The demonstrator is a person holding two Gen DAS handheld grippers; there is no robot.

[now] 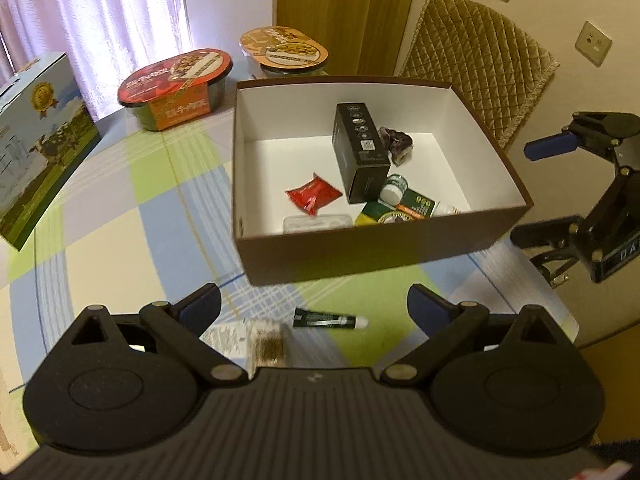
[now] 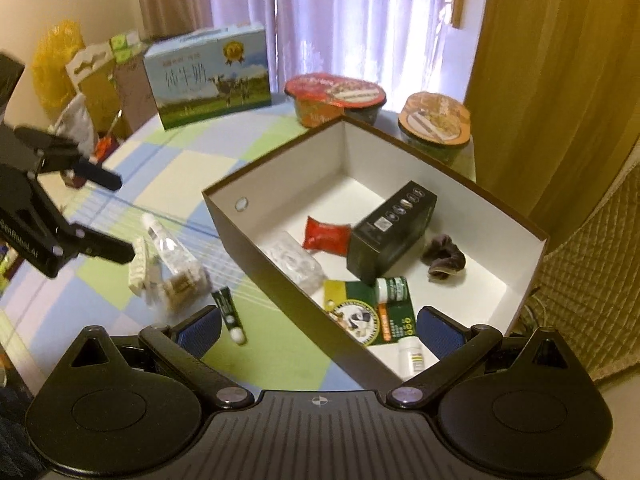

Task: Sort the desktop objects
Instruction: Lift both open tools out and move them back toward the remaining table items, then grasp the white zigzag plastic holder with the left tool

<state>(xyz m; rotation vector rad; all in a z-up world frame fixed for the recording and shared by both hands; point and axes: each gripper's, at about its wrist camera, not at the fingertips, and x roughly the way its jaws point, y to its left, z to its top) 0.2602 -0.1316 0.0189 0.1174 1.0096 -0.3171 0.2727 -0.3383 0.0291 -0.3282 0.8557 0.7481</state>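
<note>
A brown box with a white inside [image 1: 360, 248] [image 2: 256, 236] stands on the checked tablecloth. In it lie a black carton [image 1: 360, 152] [image 2: 394, 228], a red packet [image 1: 314, 198] [image 2: 326, 236], a dark scrunchie [image 2: 444, 260], a green pack [image 2: 372, 316], small bottles and a clear case. A dark green tube [image 1: 330, 318] [image 2: 231, 314] and a clear packet of snacks [image 2: 176, 268] lie on the cloth before the box. My left gripper [image 1: 314, 308] is open just above the tube. My right gripper [image 2: 318, 332] is open over the box's near corner.
A milk carton box [image 1: 36, 152] [image 2: 208, 76] stands at the left. Two instant meal bowls [image 1: 176, 88] [image 1: 286, 50] stand behind the box. A quilted chair back [image 1: 480, 60] is at the right. Bags and clutter [image 2: 80, 80] sit at the far left edge.
</note>
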